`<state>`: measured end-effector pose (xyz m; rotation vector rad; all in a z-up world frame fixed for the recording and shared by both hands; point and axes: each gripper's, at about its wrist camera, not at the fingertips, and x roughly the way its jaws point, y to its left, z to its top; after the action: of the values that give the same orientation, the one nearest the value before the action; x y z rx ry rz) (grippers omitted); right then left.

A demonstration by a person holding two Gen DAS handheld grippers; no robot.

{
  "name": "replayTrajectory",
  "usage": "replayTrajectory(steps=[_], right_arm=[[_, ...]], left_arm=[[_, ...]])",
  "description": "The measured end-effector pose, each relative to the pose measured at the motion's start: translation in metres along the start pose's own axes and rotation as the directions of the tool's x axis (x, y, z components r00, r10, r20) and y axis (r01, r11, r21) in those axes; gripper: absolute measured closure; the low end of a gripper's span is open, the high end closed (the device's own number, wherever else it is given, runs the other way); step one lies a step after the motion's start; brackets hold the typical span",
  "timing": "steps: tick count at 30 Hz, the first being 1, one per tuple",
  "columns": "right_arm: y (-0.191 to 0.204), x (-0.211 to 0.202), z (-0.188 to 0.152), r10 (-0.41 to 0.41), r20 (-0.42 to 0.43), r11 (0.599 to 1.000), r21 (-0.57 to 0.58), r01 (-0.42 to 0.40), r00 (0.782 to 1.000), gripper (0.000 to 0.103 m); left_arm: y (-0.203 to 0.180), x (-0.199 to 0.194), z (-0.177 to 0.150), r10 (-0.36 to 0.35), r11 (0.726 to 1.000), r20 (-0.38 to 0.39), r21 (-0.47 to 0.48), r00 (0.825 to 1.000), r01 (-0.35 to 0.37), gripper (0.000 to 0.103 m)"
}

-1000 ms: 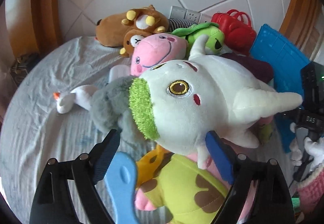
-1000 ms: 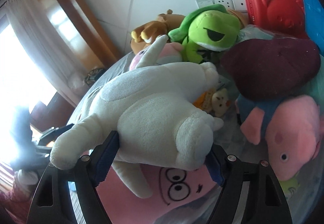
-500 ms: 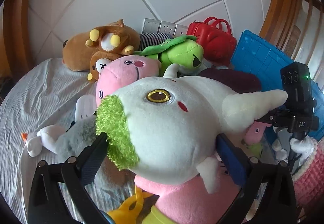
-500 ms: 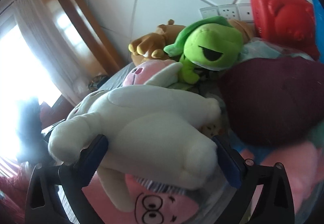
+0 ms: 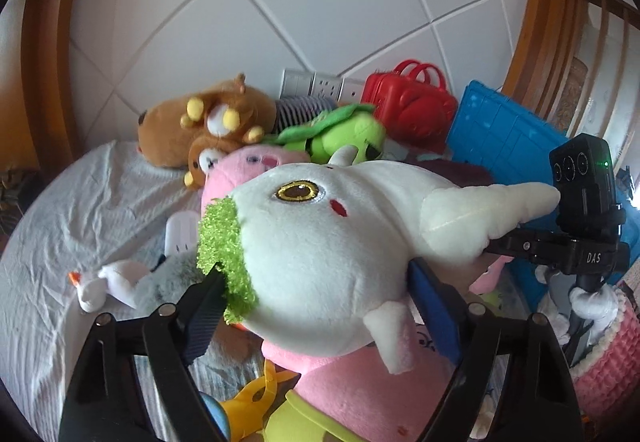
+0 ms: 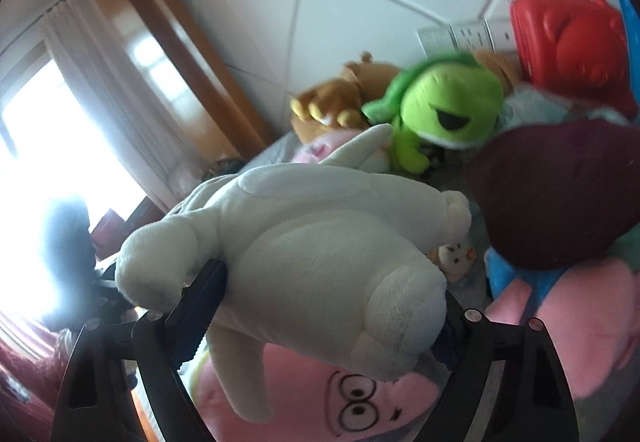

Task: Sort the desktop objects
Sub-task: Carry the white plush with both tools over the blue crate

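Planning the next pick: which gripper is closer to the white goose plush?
Left. The left gripper, closing on the white horned plush, is just right of the white goose plush; the right gripper, closing on the same plush, is much farther right.

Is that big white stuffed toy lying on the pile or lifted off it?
Lifted. The white plush is squeezed between both grippers, left and right, their jaws closing, above the pink star toy.

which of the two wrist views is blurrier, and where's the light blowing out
Right wrist view: softer overall, with the green frog plush and red bag smeared by motion, and the window at the left blown out to white. Left wrist view: sharper and evenly lit, the white plush crisp, with the wall tile lines bowed by the fisheye.
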<state>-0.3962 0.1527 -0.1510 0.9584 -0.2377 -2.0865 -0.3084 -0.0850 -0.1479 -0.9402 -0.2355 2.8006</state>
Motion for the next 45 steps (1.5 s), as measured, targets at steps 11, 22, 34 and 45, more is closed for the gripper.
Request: replayTrajectory(steps=[11, 22, 34, 45], right_arm=[[0.066, -0.093, -0.003, -0.053, 0.155, 0.994, -0.083, 0.067, 0.987, 0.014], [0.104, -0.243, -0.026, -0.247, 0.356, 0.955, -0.068, 0.289, 0.901, 0.014], [0.004, -0.44, -0.028, -0.413, 0.493, 0.872, -0.028, 0.489, 0.766, 0.014], [-0.159, -0.518, -0.015, -0.463, 0.434, 0.868, 0.046, 0.494, 0.773, 0.014]], left_arm=[[-0.044, -0.082, 0.016, -0.082, 0.992, 0.125, 0.101, 0.989, 0.07, 0.017], [-0.147, -0.122, 0.048, -0.317, 0.926, 0.193, 0.274, 0.928, 0.259, 0.016], [-0.377, -0.072, 0.09, -0.504, 0.825, 0.199, 0.4, 0.84, 0.4, 0.016], [-0.553, 0.032, 0.108, -0.449, 0.813, 0.068, 0.446, 0.891, 0.376, 0.024]])
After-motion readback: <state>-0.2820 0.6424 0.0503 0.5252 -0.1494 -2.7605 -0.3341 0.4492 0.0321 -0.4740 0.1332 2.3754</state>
